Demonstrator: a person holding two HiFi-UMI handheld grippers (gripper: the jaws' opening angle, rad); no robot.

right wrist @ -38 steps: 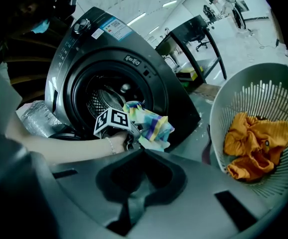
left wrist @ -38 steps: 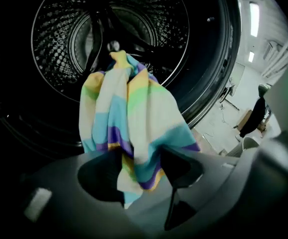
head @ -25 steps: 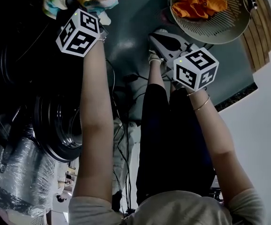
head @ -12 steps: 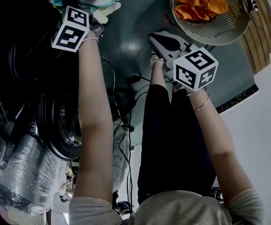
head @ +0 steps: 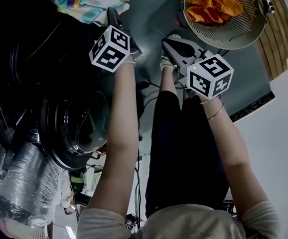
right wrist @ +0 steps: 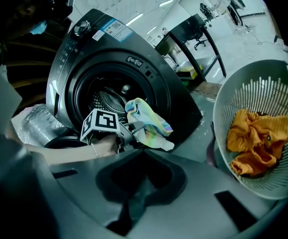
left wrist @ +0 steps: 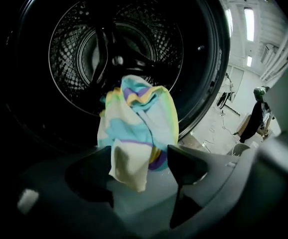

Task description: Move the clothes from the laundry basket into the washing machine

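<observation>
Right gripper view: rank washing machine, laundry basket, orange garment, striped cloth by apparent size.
1. washing machine
2. laundry basket, cropped by frame edge
3. orange garment
4. striped cloth
Basket and garment sit nearer the camera; true sizes unsure.

The left arm (head: 120,133) and right arm (head: 226,143) reach forward. The left gripper (left wrist: 138,156) tilts down; its jaws have just been opening and stand wide, a cloth (left wrist: 139,118) loose between them. The right gripper (right wrist: 143,153) is closed and empty.
</observation>
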